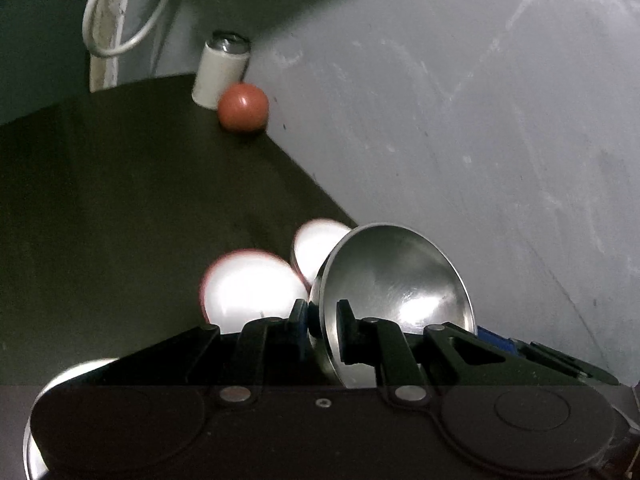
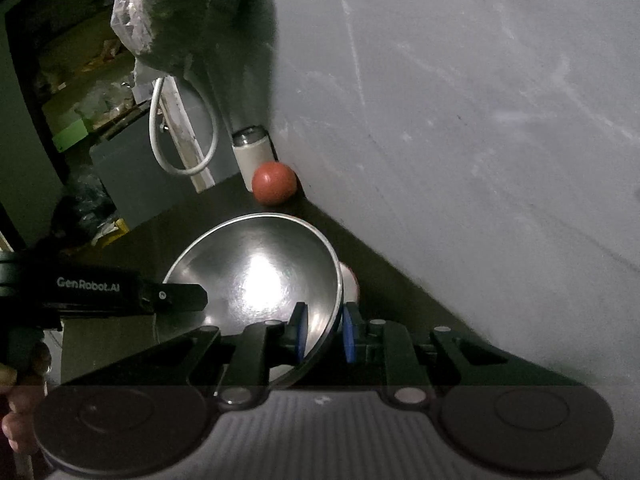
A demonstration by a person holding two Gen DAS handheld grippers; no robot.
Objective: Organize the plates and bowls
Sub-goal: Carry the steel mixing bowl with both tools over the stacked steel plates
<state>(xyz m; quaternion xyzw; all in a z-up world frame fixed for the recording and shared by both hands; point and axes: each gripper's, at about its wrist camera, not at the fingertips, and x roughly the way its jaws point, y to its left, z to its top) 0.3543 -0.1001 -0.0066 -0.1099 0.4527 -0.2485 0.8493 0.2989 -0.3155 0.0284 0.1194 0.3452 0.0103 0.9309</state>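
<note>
Right now both my tools pinch the same steel bowl (image 2: pixel 260 276), one on each side of its rim. My right gripper (image 2: pixel 324 330) has its blue pads closed on the rim edge nearest me, and my left gripper (image 1: pixel 322 320) clamps the opposite rim, so the bowl hangs tilted between them above the dark table (image 1: pixel 120 200).

Taking the red ball (image 1: pixel 243 107) by the wall as my mark, the bowl is on the near side of it, well apart. The two white bowls (image 1: pixel 252 284) sit on the table nearer me than the ball, just beyond and below the steel one. That matters most: I judge the steel bowl must come down toward them or beside them. Both grippers point forward and downward, and my left hand (image 2: pixel 16 400) grips its handle.
</note>
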